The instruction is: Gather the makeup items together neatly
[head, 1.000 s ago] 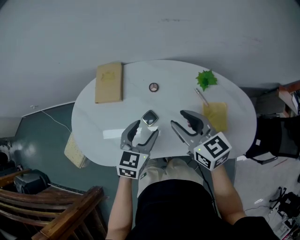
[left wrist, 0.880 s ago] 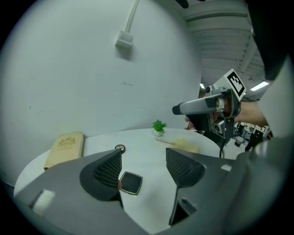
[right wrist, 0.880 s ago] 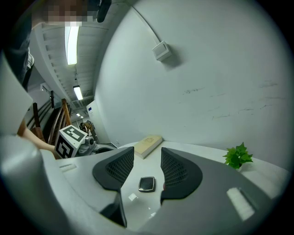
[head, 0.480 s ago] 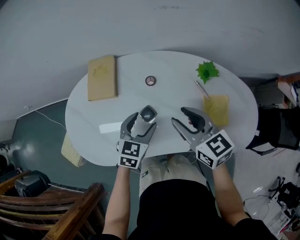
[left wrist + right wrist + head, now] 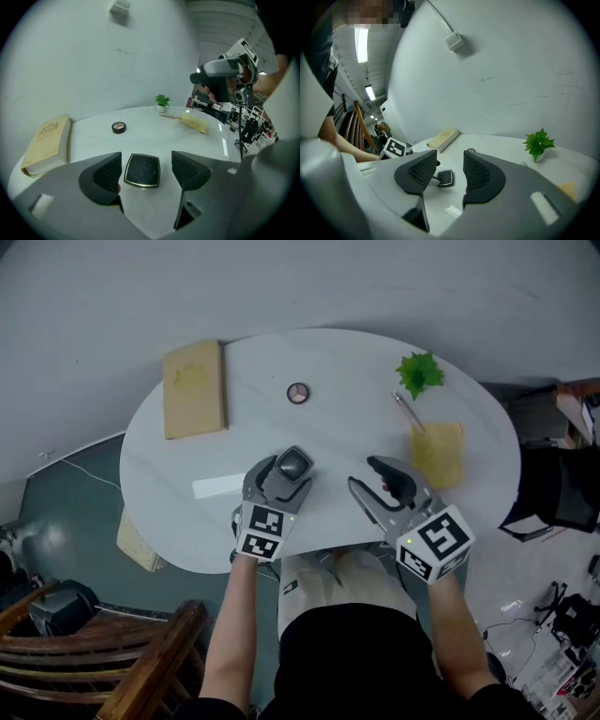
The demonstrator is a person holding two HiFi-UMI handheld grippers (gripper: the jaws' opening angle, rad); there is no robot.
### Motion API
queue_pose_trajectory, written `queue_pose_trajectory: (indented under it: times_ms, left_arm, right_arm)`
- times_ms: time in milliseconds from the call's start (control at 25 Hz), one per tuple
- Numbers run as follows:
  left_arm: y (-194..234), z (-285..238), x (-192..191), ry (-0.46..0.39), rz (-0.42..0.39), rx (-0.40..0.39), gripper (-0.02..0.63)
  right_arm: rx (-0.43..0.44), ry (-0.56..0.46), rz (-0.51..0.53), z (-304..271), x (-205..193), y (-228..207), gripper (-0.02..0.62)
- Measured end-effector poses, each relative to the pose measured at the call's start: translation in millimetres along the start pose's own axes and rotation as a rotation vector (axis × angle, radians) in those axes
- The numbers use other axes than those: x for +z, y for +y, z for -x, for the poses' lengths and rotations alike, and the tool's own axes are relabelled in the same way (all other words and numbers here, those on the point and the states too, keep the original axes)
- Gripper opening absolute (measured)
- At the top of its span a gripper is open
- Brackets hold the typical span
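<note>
The left gripper has come down to the white oval table. Its jaws have just been opening and now stand wide on either side of the square black compact, which lies flat on the table, clear of both pads. Referenced to that compact: a tan book lies well left and farther back, a white slip near left, and a round eyeshadow pot directly beyond. The right gripper is just right, jaws apart and empty, and a slim stick, small green plant and yellow pouch lie farther right.
</note>
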State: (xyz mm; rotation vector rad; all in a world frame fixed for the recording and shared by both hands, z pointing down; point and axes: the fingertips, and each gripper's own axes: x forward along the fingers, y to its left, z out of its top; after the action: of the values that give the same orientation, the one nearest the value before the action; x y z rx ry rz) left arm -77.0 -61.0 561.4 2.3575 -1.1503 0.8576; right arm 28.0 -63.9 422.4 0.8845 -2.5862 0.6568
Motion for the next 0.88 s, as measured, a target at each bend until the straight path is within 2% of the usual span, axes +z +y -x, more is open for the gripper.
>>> queue_pose_trajectory:
  times_ms: [560, 880]
  left_arm:
    - [3.8, -32.6, -35.6, 0.122, -0.058, -0.041, 0.336]
    - [3.8, -38.8, -38.8, 0.141, -0.077, -0.03, 0.318]
  right_arm:
    - [-0.014, 0.02, -0.024, -7.5, -8.9, -6.9, 0.167]
    - [-0.015, 0.023, -0.032, -8.3, -11.2, -11.1, 0.167]
